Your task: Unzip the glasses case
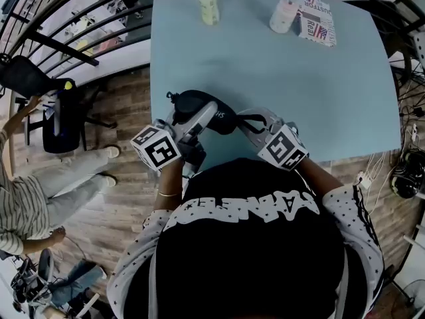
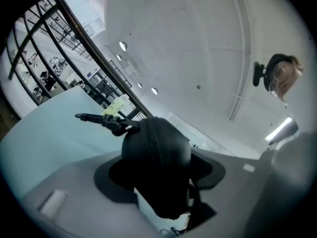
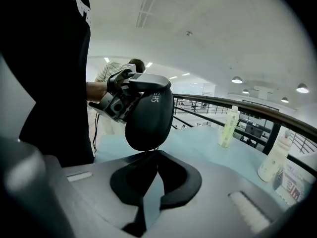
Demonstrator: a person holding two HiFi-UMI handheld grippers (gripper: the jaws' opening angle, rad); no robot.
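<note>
Grips the glasses case in the left gripper, pads pressed on both flanks, zip seam facing back along the jaws, strap clip at the far end. Shows the right gripper pinched fully together, tips touching the rounded lower end of the case. Probably nips the zip pull there, though too small to confirm. Holds the case clear of the table, near its front edge and close to the body. Sets the long axis running between the 2 grippers: left clamped round the body of the case, right at the end just ahead of its tips. Calls, on this reading, for a draw along the seam away from the left hold. Leaves bottles well apart at the far edge.
</note>
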